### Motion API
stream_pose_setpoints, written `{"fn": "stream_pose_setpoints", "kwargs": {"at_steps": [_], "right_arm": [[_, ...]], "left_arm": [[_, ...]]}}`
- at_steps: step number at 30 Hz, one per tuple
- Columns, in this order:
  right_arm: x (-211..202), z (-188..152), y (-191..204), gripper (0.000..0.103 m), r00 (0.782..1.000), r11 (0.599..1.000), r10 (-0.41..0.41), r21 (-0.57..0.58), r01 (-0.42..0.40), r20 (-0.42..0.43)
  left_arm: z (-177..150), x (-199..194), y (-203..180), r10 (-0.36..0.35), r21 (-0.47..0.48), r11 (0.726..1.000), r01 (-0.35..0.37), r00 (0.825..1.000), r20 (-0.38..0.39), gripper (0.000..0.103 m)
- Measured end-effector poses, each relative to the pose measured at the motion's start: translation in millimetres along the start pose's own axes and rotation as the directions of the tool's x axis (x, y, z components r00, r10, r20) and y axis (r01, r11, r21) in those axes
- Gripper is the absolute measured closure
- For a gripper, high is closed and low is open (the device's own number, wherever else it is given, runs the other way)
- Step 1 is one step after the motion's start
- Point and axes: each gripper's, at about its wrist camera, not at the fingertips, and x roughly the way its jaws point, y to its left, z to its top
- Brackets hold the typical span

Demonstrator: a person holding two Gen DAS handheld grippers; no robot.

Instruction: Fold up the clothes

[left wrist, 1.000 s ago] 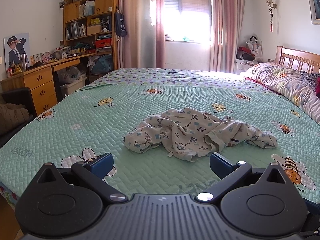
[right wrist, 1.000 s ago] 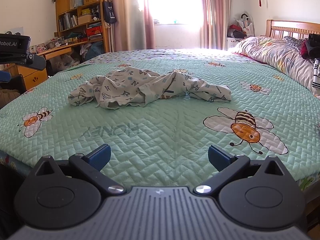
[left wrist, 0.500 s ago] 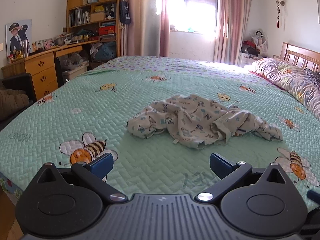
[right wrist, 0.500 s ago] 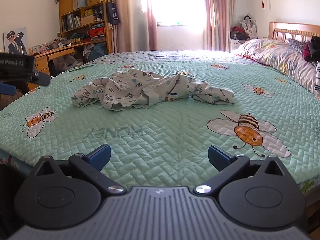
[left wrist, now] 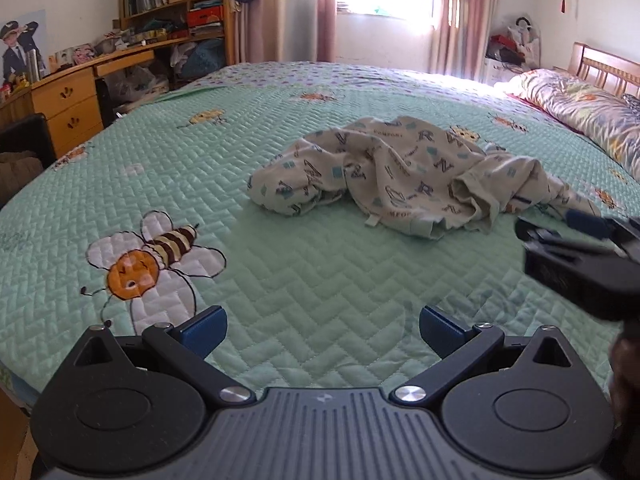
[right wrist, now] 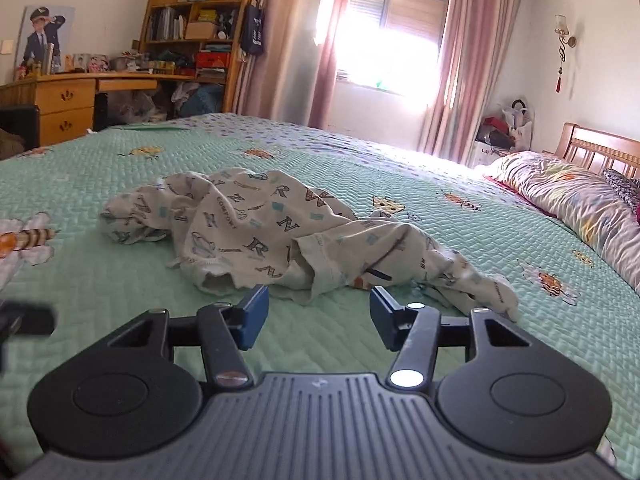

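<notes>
A crumpled cream garment printed with letters (left wrist: 400,176) (right wrist: 256,236) lies in a heap on the green quilted bedspread (left wrist: 304,280). My left gripper (left wrist: 322,330) hovers open over bare quilt, well short of the garment. My right gripper (right wrist: 318,316) is just in front of the garment's near hem, its jaws closing with only quilt between them. In the left wrist view the right gripper (left wrist: 576,232) shows at the right edge, beside the garment's right end.
A bee print (left wrist: 148,256) marks the quilt to the left. A pillow and folded duvet (right wrist: 576,200) lie by the wooden headboard (right wrist: 600,150) on the right. A wooden desk and shelves (right wrist: 80,92) stand beyond the bed's left side.
Both grippers have moved in toward the garment. The right one swung left, came close to the hem, and its jaws narrowed. The left one dropped lower; the right gripper now appears in its view.
</notes>
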Motion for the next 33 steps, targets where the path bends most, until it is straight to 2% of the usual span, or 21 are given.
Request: {"fn": "stream_pose_setpoints", "kwargs": {"at_steps": [4, 8, 11, 12, 13, 14, 17, 19, 21, 24, 28, 30, 32, 33], "right_arm": [[44, 5, 2, 0.045, 0.998, 0.999, -0.035, -0.005, 0.034, -0.061], [89, 4, 5, 0.046, 0.986, 0.998, -0.065, -0.007, 0.065, -0.154], [109, 1, 3, 0.053, 0.981, 0.997, -0.065, 0.018, 0.069, -0.182], [112, 1, 3, 0.069, 0.983, 0.998, -0.046, 0.029, 0.052, -0.178], [114, 2, 4, 0.09, 0.984, 0.999, -0.024, 0.03, 0.03, -0.179], [113, 3, 7, 0.092, 0.985, 0.999, -0.031, 0.018, 0.035, -0.172], [90, 10, 1, 0.098, 0.995, 0.998, -0.021, 0.061, 0.027, -0.096], [57, 26, -8, 0.098, 0.999, 0.996, -0.031, 0.086, 0.03, 0.007], [19, 46, -20, 0.098, 0.992, 0.993, -0.043, 0.114, 0.029, 0.119], [-50, 85, -49, 0.098, 0.954, 0.984, -0.05, 0.179, -0.003, 0.295], [-137, 115, -86, 0.098, 0.877, 0.966, -0.044, 0.245, -0.085, 0.479], [-153, 111, -92, 0.097, 0.863, 0.975, -0.069, 0.216, -0.048, 0.501], [-141, 98, -98, 0.096, 0.921, 0.982, -0.051, 0.185, -0.023, 0.387], [-130, 88, -102, 0.094, 0.954, 0.98, -0.033, 0.197, -0.028, 0.297]], "left_arm": [[0, 12, 4, -0.036, -0.011, 0.999, 0.036, 0.999, -0.001, 0.001], [1, 23, 4, -0.062, -0.018, 0.998, 0.062, 0.998, -0.002, 0.001], [-1, 31, 5, -0.079, -0.016, 0.997, 0.079, 0.997, -0.013, 0.001], [-1, 33, 6, -0.081, -0.016, 0.997, 0.081, 0.997, -0.018, 0.001], [-2, 35, 7, -0.08, -0.02, 0.997, 0.079, 0.997, -0.024, 0.001], [-3, 36, 9, -0.079, -0.026, 0.997, 0.078, 0.996, -0.03, 0.001], [-3, 34, 14, -0.083, -0.041, 0.996, 0.082, 0.996, -0.037, 0.001], [-3, 28, 17, -0.078, -0.046, 0.996, 0.077, 0.997, -0.021, 0.001], [0, 21, 17, -0.068, -0.049, 0.996, 0.068, 0.998, 0.004, 0.001], [5, 6, 15, -0.051, -0.052, 0.997, 0.054, 0.997, 0.06, 0.001], [11, -19, 4, -0.042, -0.043, 0.998, 0.05, 0.985, 0.167, 0.001], [12, -28, -4, -0.061, -0.029, 0.997, 0.068, 0.978, 0.199, 0.001], [11, -35, -12, -0.091, -0.01, 0.995, 0.095, 0.975, 0.204, 0.001], [9, -37, -16, -0.107, 0.001, 0.994, 0.109, 0.974, 0.199, 0.001]]}}
